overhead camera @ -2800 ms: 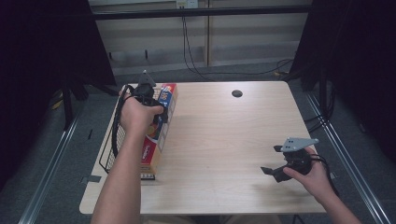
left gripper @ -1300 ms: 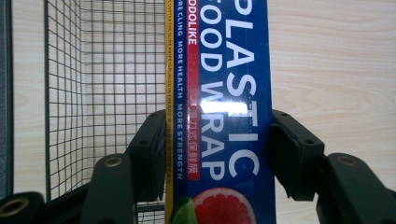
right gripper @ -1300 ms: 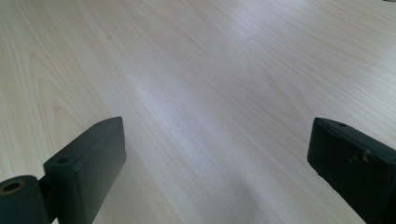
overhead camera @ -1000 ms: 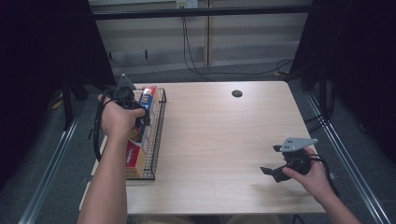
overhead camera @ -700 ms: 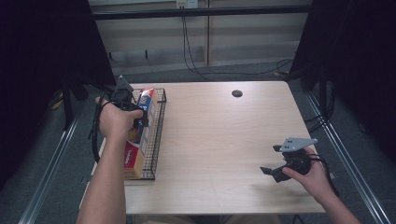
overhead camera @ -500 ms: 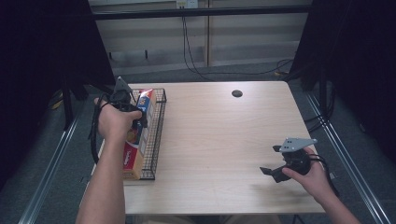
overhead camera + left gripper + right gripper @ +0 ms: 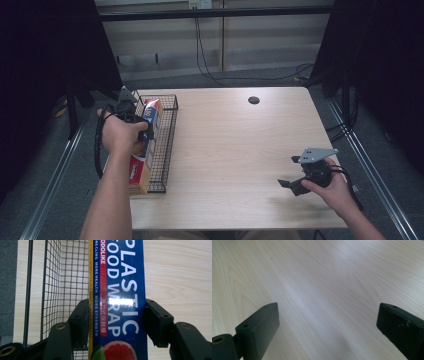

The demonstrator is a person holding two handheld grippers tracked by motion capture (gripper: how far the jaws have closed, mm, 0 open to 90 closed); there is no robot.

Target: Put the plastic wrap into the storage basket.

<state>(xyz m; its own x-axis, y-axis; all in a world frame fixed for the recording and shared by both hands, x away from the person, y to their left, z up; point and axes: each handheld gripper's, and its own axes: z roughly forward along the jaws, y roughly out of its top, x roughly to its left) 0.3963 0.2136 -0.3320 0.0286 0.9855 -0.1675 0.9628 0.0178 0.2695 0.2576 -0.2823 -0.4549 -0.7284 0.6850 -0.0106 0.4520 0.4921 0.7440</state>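
High view first: your left gripper (image 7: 145,131) is over at about 9 o'clock on the table (image 7: 240,150), clamped on a long box (image 7: 145,145) of plastic wrap. The box sits lengthwise along the wire basket (image 7: 167,145), running from roughly 10 o'clock down toward 8 o'clock, with its far end tipped up a bit near the basket's back rim. I can't really tell if the near end is resting on the basket floor or just over the edge, since your hand (image 7: 119,135) covers the middle.

The left gripper view makes the grip obvious: both jaws are pressed against the box's (image 7: 117,300) long sides, one on the yellow-striped edge and one on the blue edge, with "PLASTIC FOOD WRAP" reading up the face. The basket mesh (image 7: 60,277) is at 9 to 11 o'clock behind it and bare table (image 7: 180,272) is on the other side.

Your right gripper (image 7: 295,182) is way over at 4 o'clock in the high view, well apart from the basket, held low just over the wood in your right hand (image 7: 332,187). In the right gripper view its jaws stand wide apart with only table (image 7: 324,290) between them. There's also a small dark round spot (image 7: 253,100) on the table near 12 o'clock.
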